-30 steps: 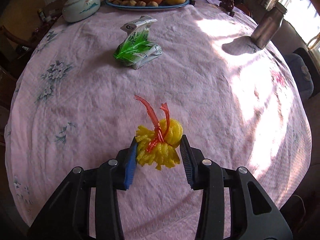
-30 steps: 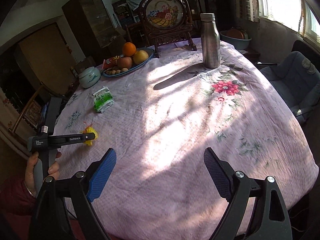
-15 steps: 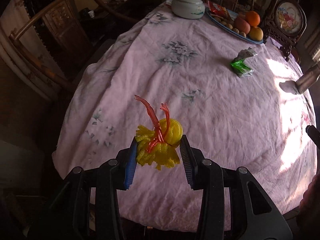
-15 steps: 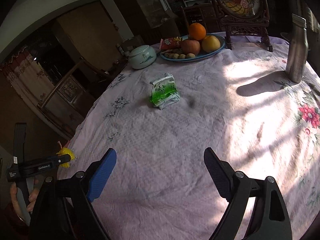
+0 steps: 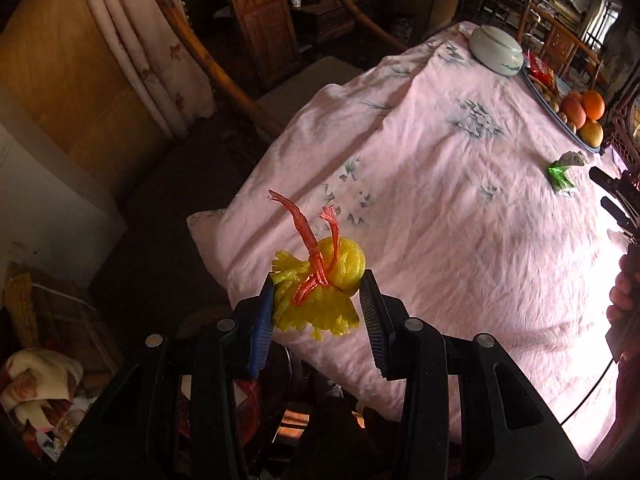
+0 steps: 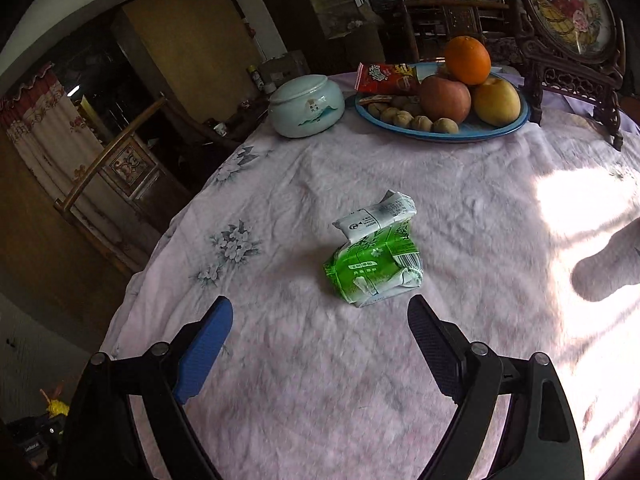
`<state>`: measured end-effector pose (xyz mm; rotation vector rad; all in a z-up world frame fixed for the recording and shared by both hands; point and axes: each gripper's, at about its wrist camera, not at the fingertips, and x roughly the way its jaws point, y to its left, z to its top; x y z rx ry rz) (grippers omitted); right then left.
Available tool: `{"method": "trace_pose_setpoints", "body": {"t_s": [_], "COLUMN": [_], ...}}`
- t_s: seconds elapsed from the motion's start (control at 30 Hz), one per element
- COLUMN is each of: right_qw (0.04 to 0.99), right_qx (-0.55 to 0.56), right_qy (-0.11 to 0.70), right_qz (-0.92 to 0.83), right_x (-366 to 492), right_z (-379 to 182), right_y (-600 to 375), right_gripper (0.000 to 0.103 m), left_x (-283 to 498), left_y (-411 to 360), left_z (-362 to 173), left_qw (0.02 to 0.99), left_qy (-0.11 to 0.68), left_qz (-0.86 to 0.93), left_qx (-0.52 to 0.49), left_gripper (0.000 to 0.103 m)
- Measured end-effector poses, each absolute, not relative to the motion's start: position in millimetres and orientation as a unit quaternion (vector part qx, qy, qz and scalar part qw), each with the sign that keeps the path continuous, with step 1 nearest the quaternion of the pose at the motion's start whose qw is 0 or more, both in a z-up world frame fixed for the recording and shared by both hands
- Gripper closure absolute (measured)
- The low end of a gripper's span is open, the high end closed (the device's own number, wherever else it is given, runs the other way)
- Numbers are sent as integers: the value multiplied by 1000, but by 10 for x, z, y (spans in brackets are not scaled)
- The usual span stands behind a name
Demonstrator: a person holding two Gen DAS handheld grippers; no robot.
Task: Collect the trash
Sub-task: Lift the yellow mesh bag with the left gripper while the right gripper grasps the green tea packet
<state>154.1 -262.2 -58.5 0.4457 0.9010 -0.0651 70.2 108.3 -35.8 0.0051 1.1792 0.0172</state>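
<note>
Left claw (image 5: 318, 312) pinching yellow mesh wad (image 5: 320, 276), off-table.

Fruit plate (image 6: 516, 126), lidded ceramic jar (image 6: 306, 106), wooden chair (image 5: 256, 28), pink tablecloth (image 6: 360, 360).

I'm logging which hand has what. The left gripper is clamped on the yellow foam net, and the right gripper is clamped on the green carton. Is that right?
Not quite. The left gripper is clamped on the yellow foam net, but the right gripper is open and empty. The right wrist view shows the crushed green carton lying on the tablecloth ahead of its fingertips, untouched.
</note>
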Motion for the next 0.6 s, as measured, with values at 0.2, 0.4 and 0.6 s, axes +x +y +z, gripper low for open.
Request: {"method": "trace_pose_setpoints", "body": {"t_s": [0.2, 0.4, 0.6], "right_qw": [867, 839, 876], "right_qx": [224, 303, 244], "right_qy": [440, 442, 410], "right_qz": [-72, -96, -68], "right_x": [1990, 2105, 1505], "right_z": [-882, -1141, -610], "right_y": [-2756, -3026, -2909], "right_gripper": [16, 82, 95], "left_x": [736, 873, 1017], "left_y": [1019, 787, 484], "left_z": [-427, -426, -374], "left_qw": [819, 817, 824], "left_qy": [574, 575, 559], "left_qz": [10, -17, -83], "left_qx": [-4, 21, 37], "left_gripper": [62, 62, 62]}}
